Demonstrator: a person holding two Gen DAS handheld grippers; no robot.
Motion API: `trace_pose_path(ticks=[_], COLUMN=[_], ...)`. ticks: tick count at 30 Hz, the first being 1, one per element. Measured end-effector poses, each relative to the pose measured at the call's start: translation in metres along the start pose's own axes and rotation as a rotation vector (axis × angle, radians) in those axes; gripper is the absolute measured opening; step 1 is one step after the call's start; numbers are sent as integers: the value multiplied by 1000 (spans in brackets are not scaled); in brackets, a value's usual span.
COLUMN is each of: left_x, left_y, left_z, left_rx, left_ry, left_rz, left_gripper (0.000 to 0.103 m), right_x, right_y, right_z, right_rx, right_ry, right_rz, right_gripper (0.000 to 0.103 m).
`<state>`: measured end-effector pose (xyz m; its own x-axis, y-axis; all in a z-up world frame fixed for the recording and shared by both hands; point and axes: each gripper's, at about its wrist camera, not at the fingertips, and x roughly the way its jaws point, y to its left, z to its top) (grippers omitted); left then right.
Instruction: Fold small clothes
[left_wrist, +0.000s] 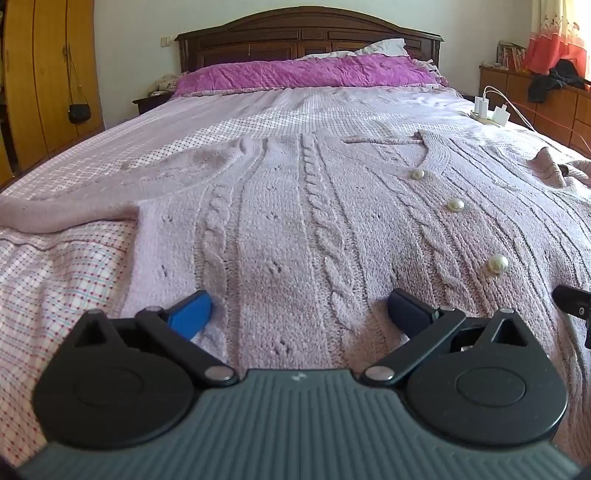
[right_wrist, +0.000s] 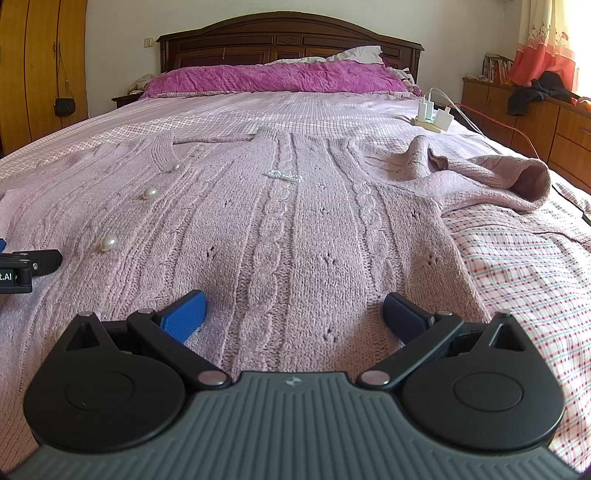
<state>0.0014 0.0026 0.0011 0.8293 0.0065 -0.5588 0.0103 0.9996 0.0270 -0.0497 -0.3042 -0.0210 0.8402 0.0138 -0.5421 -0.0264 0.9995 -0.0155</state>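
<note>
A pale pink cable-knit cardigan (left_wrist: 295, 221) with pearl buttons (left_wrist: 497, 263) lies spread flat on the bed, collar away from me. It also shows in the right wrist view (right_wrist: 295, 229). My left gripper (left_wrist: 301, 314) is open, its blue fingers (left_wrist: 190, 312) resting on the hem on the cardigan's left half. My right gripper (right_wrist: 293, 314) is open, its fingers (right_wrist: 184, 315) on the hem of the right half. The left sleeve (left_wrist: 92, 199) lies out to the left. The right sleeve (right_wrist: 491, 177) is bunched at the right.
The bed has a pink checked sheet (left_wrist: 55, 266), a magenta pillow (left_wrist: 303, 72) and a dark wooden headboard (left_wrist: 306, 33). White chargers with cables (right_wrist: 436, 114) lie on the bed's right edge. A wardrobe (left_wrist: 48, 81) stands left, a low cabinet (right_wrist: 535, 122) right.
</note>
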Motion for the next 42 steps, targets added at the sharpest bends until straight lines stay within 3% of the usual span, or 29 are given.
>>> trace_pose_path(ticks=[42], left_x=[-1], left_y=[-3], left_z=[-1], left_rx=[2], left_ry=[-5], left_rz=[4], left_gripper=[103], right_x=[0], right_y=[1], right_z=[0], right_rx=[-2], right_ry=[-1], right_rz=[-3], right_gripper=[103])
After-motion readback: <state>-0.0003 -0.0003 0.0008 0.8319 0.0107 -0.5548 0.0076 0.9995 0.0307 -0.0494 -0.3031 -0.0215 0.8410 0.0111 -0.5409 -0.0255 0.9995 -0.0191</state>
